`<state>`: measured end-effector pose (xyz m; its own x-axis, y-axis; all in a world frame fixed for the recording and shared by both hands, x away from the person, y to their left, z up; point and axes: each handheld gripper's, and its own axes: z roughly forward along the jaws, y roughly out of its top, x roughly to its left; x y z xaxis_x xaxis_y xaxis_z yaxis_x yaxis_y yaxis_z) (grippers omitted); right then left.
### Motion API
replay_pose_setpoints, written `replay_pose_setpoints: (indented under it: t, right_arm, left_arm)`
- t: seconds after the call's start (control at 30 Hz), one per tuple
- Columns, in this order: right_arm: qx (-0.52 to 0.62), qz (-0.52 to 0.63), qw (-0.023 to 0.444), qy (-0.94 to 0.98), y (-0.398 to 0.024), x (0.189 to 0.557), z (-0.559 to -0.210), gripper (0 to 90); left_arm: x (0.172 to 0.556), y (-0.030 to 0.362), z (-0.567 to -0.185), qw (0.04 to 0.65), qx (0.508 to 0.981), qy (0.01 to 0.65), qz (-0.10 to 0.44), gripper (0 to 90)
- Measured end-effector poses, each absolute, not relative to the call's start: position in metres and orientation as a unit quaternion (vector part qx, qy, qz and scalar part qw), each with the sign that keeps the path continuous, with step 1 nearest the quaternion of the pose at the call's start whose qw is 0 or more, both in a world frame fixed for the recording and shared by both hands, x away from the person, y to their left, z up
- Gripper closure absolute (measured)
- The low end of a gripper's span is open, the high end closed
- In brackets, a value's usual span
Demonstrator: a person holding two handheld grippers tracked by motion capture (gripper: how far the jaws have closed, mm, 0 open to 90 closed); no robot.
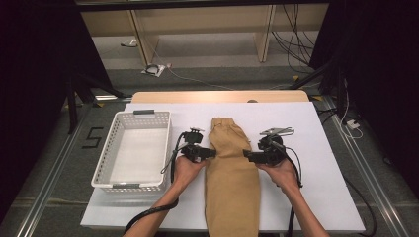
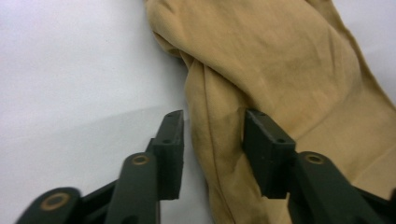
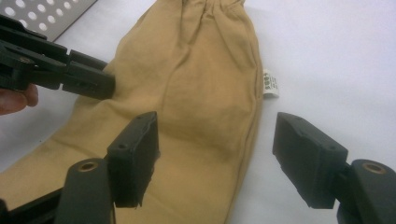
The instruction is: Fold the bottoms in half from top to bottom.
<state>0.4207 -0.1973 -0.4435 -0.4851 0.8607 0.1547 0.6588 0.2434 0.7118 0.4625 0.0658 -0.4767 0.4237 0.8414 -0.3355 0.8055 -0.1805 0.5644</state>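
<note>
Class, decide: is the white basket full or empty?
Empty: the white basket shows only its bare white floor in the high view, with nothing lying inside.

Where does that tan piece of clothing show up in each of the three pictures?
High view: the tan garment lies mid-table, running to the near edge.
Left gripper view: upper right, its edge between the jaws.
Right gripper view: centre and left.
Shared landmark: the white table cover beneath it.

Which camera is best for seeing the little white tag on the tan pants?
The right gripper view: the white tag sticks out plainly from the edge of the tan pants. From the high view it is too small to tell.
</note>
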Motion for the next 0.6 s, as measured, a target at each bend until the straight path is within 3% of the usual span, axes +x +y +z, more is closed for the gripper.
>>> replay_pose_setpoints:
  t: [0.3, 0.43, 0.6]
  right_arm:
    - [0.496, 0.365, 0.134, 0.776, -0.197, 0.428, -0.449, 32.8]
    - [0.507, 0.362, 0.124, 0.772, -0.198, 0.434, -0.452, 32.9]
    - [0.519, 0.356, 0.12, 0.768, -0.2, 0.444, -0.455, 33.4]
  left_arm:
    - [0.464, 0.065, -0.48, 0.341, 0.775, 0.531, 0.024, 71.8]
    - [0.463, 0.064, -0.479, 0.338, 0.781, 0.525, 0.032, 83.2]
    - [0.463, 0.063, -0.478, 0.334, 0.786, 0.519, 0.036, 86.8]
